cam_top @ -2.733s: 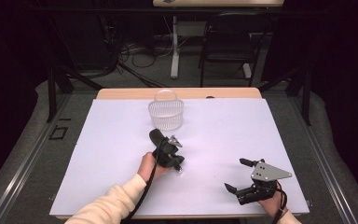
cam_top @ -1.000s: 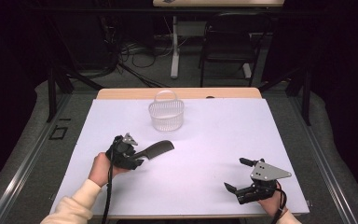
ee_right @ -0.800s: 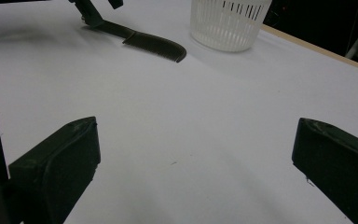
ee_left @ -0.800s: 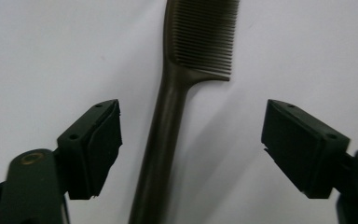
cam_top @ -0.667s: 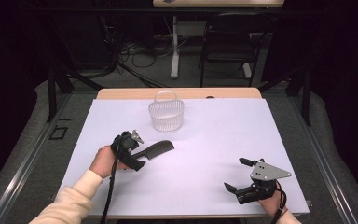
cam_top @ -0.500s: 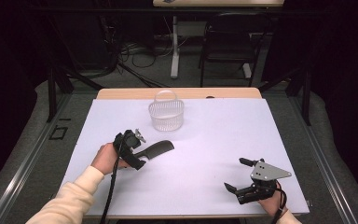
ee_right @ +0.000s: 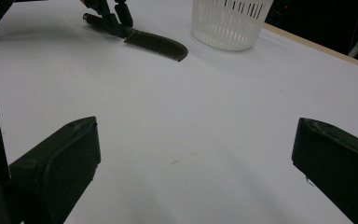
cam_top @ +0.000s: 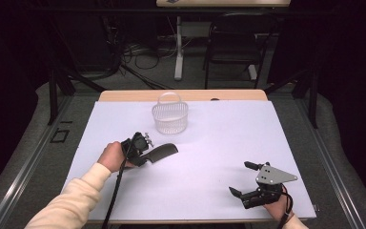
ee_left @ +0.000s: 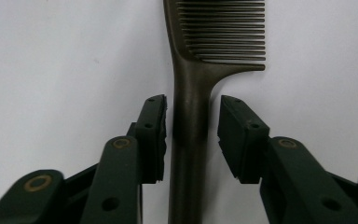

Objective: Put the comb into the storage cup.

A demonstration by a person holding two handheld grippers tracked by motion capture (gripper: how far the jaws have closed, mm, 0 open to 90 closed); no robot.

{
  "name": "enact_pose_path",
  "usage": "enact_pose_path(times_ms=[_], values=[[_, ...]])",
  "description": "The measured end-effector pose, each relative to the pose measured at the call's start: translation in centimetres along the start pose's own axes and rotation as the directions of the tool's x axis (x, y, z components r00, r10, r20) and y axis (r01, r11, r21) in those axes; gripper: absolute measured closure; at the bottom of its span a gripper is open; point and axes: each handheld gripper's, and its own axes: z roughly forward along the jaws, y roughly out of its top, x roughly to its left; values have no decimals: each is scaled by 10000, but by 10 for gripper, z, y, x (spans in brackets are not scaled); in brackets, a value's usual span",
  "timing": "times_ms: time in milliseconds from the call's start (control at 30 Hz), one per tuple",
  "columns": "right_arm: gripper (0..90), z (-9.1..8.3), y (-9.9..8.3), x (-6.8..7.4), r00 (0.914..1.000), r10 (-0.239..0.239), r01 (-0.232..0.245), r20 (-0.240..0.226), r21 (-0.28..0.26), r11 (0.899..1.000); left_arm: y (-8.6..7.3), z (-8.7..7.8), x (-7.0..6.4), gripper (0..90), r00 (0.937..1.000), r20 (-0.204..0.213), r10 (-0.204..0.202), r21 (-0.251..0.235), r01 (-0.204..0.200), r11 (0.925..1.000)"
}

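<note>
Because the comb (ee_left: pixel 191 121) lies flat between its pads, the left tongs (ee_left: pixel 191 135) stand slightly open around the handle, not yet gripping; the right tongs (cam_top: pixel 248 179) rest wide open, empty, well apart.

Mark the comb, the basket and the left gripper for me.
comb (ee_left: pixel 191 116), left gripper view, on its handle between the jaws.
basket (cam_top: pixel 170 119), high view, on its white slotted side wall.
left gripper (ee_left: pixel 191 140), left gripper view, midway between its fingertips, which flank the handle with gaps showing.
</note>
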Motion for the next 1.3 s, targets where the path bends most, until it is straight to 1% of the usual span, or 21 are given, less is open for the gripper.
enact_pose_path(times_ms=[33,233,300,500,633,700,733,800,833,900,1033,1133,1200,1267,1300], values=[[6,0,0,0,10000,6,-6,1,3,10000,1,0,1,640,10000,42,-44,68,44,10000],[6,0,0,0,10000,16,-16,-10,15,10000,5,2,4,680,9999,166,-12,233,8,9997],[6,0,0,0,10000,4,-4,-6,15,10000,6,3,4,692,9997,213,74,339,-81,9994],[6,0,0,0,10000,15,-15,-15,17,10000,7,4,4,713,9996,279,109,377,-120,9992],[6,0,0,0,10000,7,-7,4,32,10000,8,3,4,720,9993,265,255,496,-268,9984],[6,0,0,0,10000,8,-8,16,10,10000,7,2,3,720,9991,372,190,449,-206,9988],[6,0,0,0,10000,18,-18,8,4,10000,7,1,3,720,9991,409,147,384,-162,9991],[6,0,0,0,10000,9,-9,15,-2,10000,5,-1,3,720,9995,309,110,196,-116,9997],[6,0,0,0,10000,-14,14,8,-7,10000,4,-3,4,721,9995,325,67,90,-70,9999],[6,0,0,0,10000,-18,18,22,-4,10000,2,-7,4,721,9996,268,-88,-167,93,9998],[6,0,0,0,10000,-29,29,14,-7,10000,-4,-14,5,721,9988,315,-387,-691,408,9968],[6,1,0,0,10000,-24,24,30,25,10000,-9,-20,7,721,9978,361,-556,-1138,594,9917],[6,1,0,0,10000,-15,15,60,13,10000,-12,-22,7,721,9966,463,-684,-1423,744,9870],[5,1,0,0,10000,-9,9,67,16,10000,-14,-24,7,721,9958,455,-800,-1619,864,9830],[6,1,0,0,10000,6,-6,51,32,10000,-16,-24,7,721,9951,463,-875,-1785,944,9794]])
